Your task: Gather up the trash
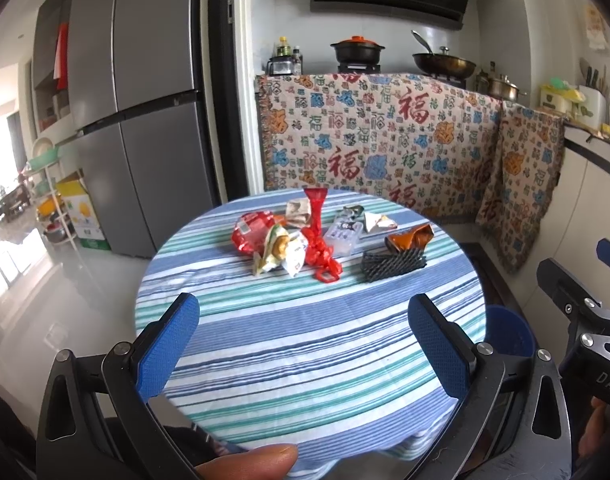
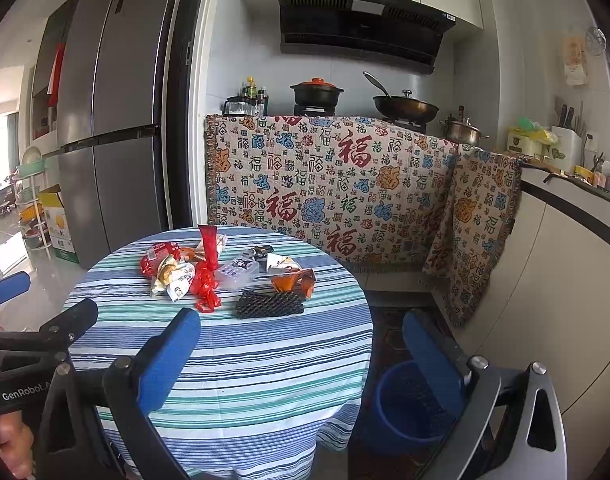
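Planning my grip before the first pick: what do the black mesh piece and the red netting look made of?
Black mesh piece: looks like soft foam netting, matte, with open diamond cells. Red netting: seems thin plastic mesh, glossy and bunched. Both are probably squashable.

Right gripper (image 2: 301,354), jaws wide apart, above a striped round table (image 2: 245,360) bearing clustered wrappers (image 2: 173,276) and black foam netting (image 2: 269,304); blue bin (image 2: 409,404) beside it.

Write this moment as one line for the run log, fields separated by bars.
left hand-held gripper open, empty | right hand-held gripper open, empty | trash pile on table, untouched | blue bin on floor beside table
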`<action>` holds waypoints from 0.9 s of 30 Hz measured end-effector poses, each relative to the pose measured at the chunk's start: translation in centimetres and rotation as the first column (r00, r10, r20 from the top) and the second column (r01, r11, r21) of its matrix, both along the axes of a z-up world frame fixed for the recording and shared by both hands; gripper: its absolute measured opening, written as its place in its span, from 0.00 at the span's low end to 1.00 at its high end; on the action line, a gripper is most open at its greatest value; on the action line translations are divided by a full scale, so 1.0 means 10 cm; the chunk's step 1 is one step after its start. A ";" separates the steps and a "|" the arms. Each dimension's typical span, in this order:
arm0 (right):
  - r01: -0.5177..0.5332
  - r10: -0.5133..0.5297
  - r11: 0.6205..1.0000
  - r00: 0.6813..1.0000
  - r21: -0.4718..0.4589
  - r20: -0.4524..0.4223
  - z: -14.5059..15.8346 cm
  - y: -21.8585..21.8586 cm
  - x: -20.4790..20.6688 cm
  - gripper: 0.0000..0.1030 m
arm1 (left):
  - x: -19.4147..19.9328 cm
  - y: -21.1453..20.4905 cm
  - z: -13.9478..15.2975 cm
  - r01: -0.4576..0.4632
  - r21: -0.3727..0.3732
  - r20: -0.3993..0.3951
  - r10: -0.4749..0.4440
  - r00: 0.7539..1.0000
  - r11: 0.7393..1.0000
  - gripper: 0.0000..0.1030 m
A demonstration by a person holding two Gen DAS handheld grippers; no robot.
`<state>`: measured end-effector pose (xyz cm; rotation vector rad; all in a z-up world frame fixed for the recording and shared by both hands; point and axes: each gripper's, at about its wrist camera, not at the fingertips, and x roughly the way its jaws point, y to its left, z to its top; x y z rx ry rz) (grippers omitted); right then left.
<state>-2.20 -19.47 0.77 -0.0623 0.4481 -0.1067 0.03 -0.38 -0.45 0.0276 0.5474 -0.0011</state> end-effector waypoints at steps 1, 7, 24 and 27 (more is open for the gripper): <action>0.000 0.000 1.000 1.000 -0.001 0.000 0.00 0.00 0.00 1.00 | 0.00 0.00 0.00 0.000 0.000 0.000 0.000 1.000 1.000 1.00; 0.000 0.000 1.000 1.000 -0.001 -0.001 0.00 0.00 0.01 1.00 | 0.00 0.00 -0.01 0.000 0.001 -0.001 0.000 1.000 1.000 1.00; 0.002 -0.002 1.000 1.000 -0.003 -0.005 -0.01 -0.01 0.04 1.00 | 0.04 0.07 -0.10 -0.015 -0.007 -0.016 0.015 1.000 1.000 1.00; 0.004 -0.004 1.000 1.000 -0.004 -0.009 -0.04 -0.03 0.06 1.00 | 0.05 0.11 -0.13 -0.025 -0.008 -0.026 0.024 0.999 1.000 1.00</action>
